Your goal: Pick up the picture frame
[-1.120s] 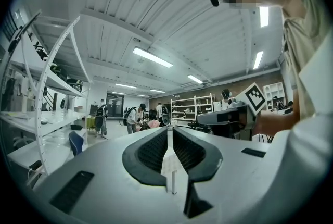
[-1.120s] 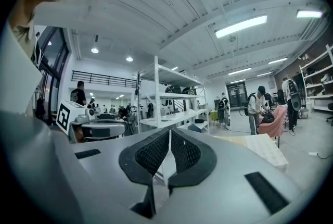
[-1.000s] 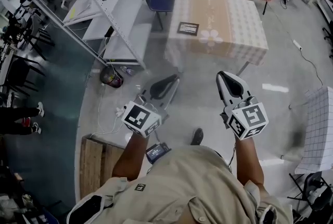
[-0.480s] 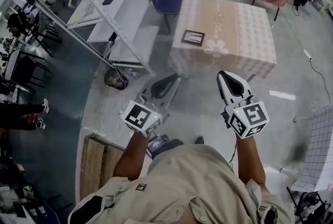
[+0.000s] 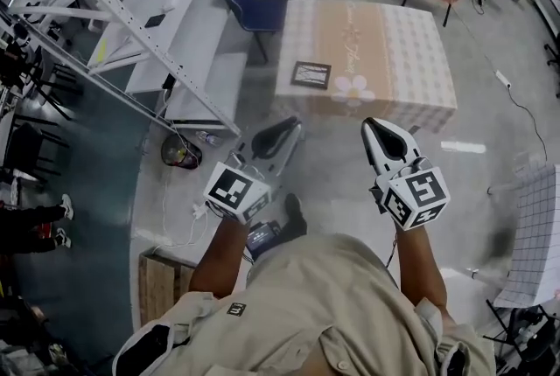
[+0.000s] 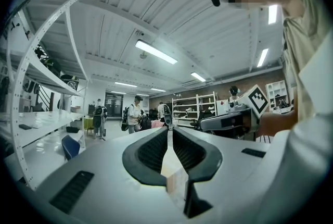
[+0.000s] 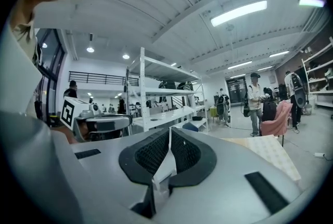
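Dark picture frame, blue chair, tablecloth — peach, checked edges

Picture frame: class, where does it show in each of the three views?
Head view: frame lies upper centre, on the table.
Left gripper view: not in it.
Right gripper view: not visible; the table shows at right.
Shared landmark: blue chair, in all three views.

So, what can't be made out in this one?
- Picture frame: head view, too small to tell what it holds; missing from both gripper views.
- Table: right gripper view, only a corner shows past the right gripper.
- Wooden box: head view, partly hidden by the person's arm.
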`<move>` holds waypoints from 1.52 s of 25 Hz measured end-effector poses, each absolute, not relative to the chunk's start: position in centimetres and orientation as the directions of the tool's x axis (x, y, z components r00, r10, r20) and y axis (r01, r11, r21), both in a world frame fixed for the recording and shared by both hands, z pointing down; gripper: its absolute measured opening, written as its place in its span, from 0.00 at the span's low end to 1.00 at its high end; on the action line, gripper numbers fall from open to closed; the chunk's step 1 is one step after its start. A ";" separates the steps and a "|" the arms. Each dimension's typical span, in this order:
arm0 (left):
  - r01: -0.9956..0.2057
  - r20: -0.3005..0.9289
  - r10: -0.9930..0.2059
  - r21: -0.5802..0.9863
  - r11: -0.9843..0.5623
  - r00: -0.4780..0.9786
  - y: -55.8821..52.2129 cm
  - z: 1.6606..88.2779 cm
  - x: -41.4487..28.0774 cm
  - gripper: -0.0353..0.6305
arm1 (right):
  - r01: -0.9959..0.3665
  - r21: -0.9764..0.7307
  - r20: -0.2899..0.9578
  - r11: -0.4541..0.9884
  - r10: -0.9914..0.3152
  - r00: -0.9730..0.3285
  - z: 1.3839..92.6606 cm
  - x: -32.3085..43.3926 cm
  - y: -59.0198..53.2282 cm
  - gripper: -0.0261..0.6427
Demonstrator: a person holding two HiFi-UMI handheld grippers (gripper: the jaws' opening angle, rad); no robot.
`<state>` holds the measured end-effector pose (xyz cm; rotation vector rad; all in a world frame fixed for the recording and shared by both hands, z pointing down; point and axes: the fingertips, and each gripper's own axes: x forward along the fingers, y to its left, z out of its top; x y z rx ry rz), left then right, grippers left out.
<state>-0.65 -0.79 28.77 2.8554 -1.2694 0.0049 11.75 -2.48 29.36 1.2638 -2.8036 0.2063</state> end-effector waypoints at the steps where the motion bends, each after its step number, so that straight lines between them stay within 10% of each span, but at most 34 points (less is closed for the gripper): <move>1: -0.735 0.003 -0.735 0.014 -0.678 0.678 -1.8 28.8 -1.0 0.11 | -0.757 -0.094 0.111 0.647 -0.748 -0.654 29.4 11.4 -3.2 0.08; 38: -0.642 0.039 -0.643 0.120 -0.757 0.765 -25.0 34.2 -10.7 0.11 | -0.872 -0.069 0.233 0.484 -0.842 -0.486 34.2 2.7 -23.9 0.08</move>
